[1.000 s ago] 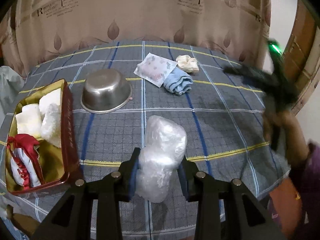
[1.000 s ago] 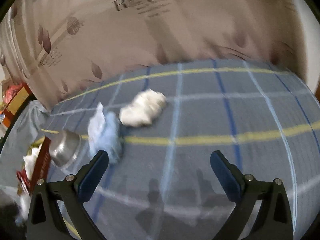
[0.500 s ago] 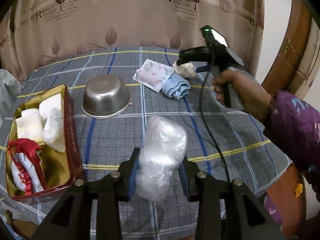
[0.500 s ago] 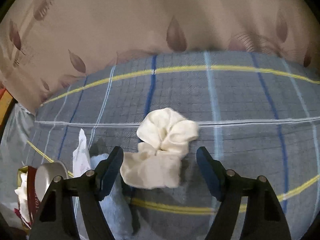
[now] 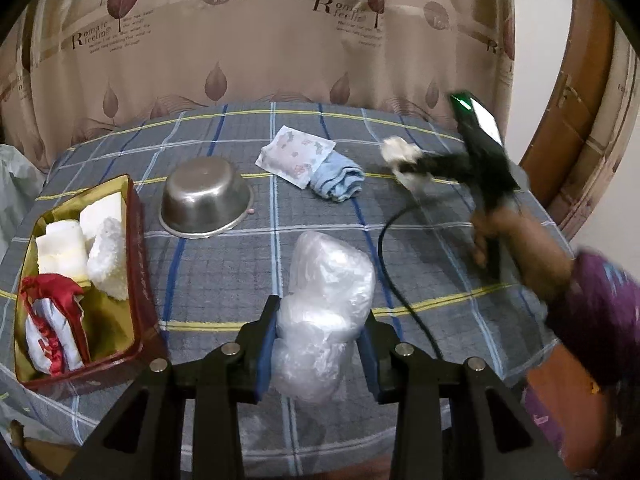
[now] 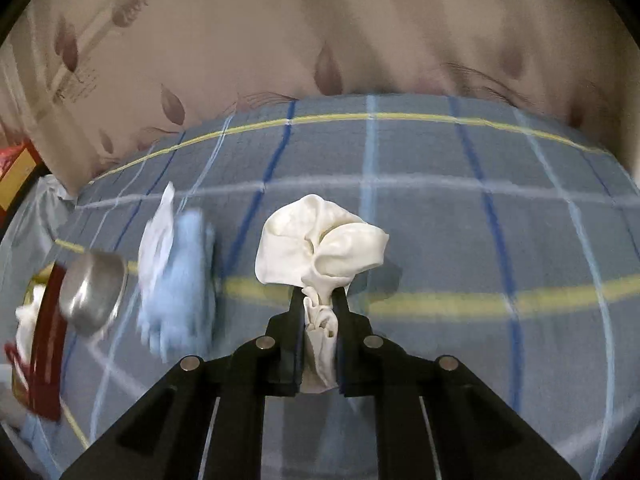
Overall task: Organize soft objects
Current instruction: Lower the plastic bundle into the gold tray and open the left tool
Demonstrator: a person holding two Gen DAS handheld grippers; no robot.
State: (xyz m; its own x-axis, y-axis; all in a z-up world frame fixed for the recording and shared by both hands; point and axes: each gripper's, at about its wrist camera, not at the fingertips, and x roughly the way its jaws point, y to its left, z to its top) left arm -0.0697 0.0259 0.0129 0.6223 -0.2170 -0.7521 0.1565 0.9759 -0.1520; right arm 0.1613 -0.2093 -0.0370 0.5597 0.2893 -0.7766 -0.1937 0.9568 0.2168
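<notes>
The left gripper (image 5: 318,340) holds a crumpled clear plastic bag (image 5: 326,308): its fingers (image 5: 266,344) stand partly open and press on the bag's two sides, with the upper part of the bag bulging out past the tips, above the counter (image 5: 224,280), which wears a grey checked cloth with blue, white and yellow lines.

The right gripper (image 6: 319,308) has its fingers (image 6: 294,332) nearly together, having just closed, and pinched between them is the lower edge of a cream cloth (image 6: 316,244). The cloth fans out above the tips in soft folds. In the left wrist view the same cloth (image 5: 400,156) shows at the far right of the counter at the tip of the right gripper (image 5: 416,168), which a hand (image 5: 516,236) in a purple sleeve (image 5: 600,316) grips; this part is blurred, so I cannot tell whether the cloth is touching the counter or lifted off it.

At the left edge of the counter sits a red tray (image 5: 136,264) with a gold lining. It holds white foam blocks (image 5: 64,248), a fluffy white piece (image 5: 108,256) and a red-and-white pouch (image 5: 52,320). Just beside the tray's far right corner a steel bowl (image 5: 206,200) lies upside down. Farther right, a flowered packet (image 5: 298,154) lies partly over a rolled blue towel (image 5: 340,180); the two touch. A black cable (image 5: 400,272) runs across the counter between the bag and the hand. A leaf-patterned curtain (image 5: 256,40) hangs behind the counter.
</notes>
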